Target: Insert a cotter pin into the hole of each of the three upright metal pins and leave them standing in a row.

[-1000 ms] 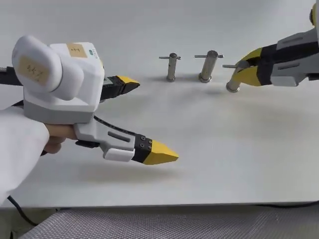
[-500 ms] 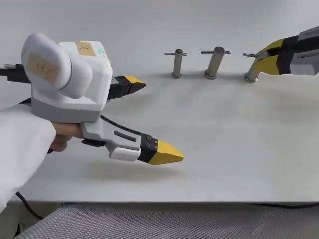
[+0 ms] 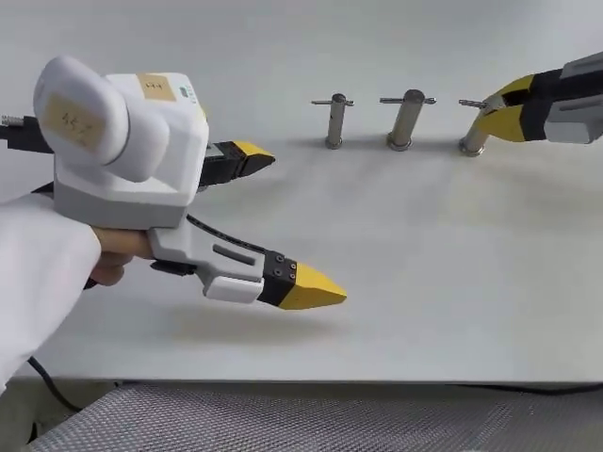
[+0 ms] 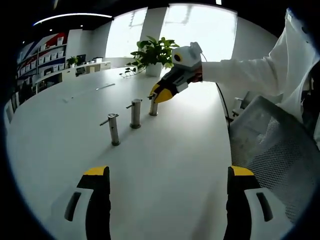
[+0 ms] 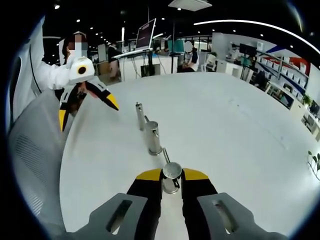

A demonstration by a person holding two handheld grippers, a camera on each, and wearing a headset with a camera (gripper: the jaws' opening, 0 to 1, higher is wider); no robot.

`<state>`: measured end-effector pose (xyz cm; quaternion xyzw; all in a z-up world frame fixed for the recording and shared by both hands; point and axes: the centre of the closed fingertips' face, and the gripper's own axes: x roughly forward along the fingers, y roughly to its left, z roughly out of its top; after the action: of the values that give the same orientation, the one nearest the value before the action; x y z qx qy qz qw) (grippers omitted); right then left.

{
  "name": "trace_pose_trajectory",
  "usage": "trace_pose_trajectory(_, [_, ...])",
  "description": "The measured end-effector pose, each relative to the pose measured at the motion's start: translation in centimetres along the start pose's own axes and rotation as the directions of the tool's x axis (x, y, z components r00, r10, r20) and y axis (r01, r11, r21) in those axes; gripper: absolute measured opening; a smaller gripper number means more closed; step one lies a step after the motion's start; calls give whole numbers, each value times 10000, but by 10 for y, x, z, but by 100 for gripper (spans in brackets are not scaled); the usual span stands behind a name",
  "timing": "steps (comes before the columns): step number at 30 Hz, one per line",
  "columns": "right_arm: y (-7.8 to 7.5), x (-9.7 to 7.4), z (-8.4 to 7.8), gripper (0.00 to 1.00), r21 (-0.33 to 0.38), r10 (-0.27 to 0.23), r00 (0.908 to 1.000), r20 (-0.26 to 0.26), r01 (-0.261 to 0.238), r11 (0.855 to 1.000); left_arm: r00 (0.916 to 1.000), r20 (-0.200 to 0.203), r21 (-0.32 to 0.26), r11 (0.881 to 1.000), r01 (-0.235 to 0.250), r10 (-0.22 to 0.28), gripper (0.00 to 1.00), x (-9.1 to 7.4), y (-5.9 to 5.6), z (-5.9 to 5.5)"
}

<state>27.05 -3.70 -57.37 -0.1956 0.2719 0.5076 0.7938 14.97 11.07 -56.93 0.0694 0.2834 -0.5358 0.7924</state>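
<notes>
1. Left tool (image 3: 303,226): held low over the near left part of the white desk (image 3: 424,264) by a hand in a white sleeve (image 3: 38,273). Its jaws are spread wide with nothing between them. In the left gripper view, both yellow tips frame bare desk, well short of the pins.
2. Right tool (image 3: 484,108): reaches in from the right at the far end of the row. In the right gripper view, its jaws are drawn in narrow against both sides of the head of the right metal pin (image 5: 171,175), gripping it.
3. Right metal pin: base on the desk, leaning slightly in the head view. Right cotter pin (image 3: 469,104) sits through the hole near its head and sticks out on the side toward the middle pin.
4. Middle metal pin (image 3: 403,122): upright and free of both tools. Middle cotter pin (image 3: 424,99) lies level through its hole, showing on both sides of the shaft.
5. Left metal pin (image 3: 335,122): upright and untouched. Left cotter pin (image 3: 325,102) passes through its hole just below the head.
6. Layout: the three pins stand in one straight row across the far part of the desk, evenly spaced and apart from each other.
7. Surroundings: a grey mesh chair back (image 3: 283,419) is at the near desk edge.
</notes>
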Motion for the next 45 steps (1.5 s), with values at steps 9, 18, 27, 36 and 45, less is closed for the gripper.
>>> trace_pose_trajectory(9, [6,-26,21,42,581,-900,9934,710,859,9946,9978,426,-359,9981,-492,507,99,-10,7,8])
trace_pose_trajectory(18, [33,-68,24,73,2855,-2210,9632,1530,1710,9430,9766,1684,-1561,9819,-1076,1338,99,-30,10,28])
trace_pose_trajectory(27, [67,-93,1,92,4106,-2696,9576,1014,2066,8881,9788,1418,-2048,9718,-1169,1476,99,-45,4,20])
trace_pose_trajectory(36, [78,-108,-6,98,5157,-3376,9368,913,2456,8208,9768,1040,-2739,9496,-1525,1869,99,-53,6,12])
trace_pose_trajectory(45, [89,-118,-54,98,5407,-3506,9316,-960,3445,7674,9709,886,-3108,9322,-1853,2225,99,-56,0,10])
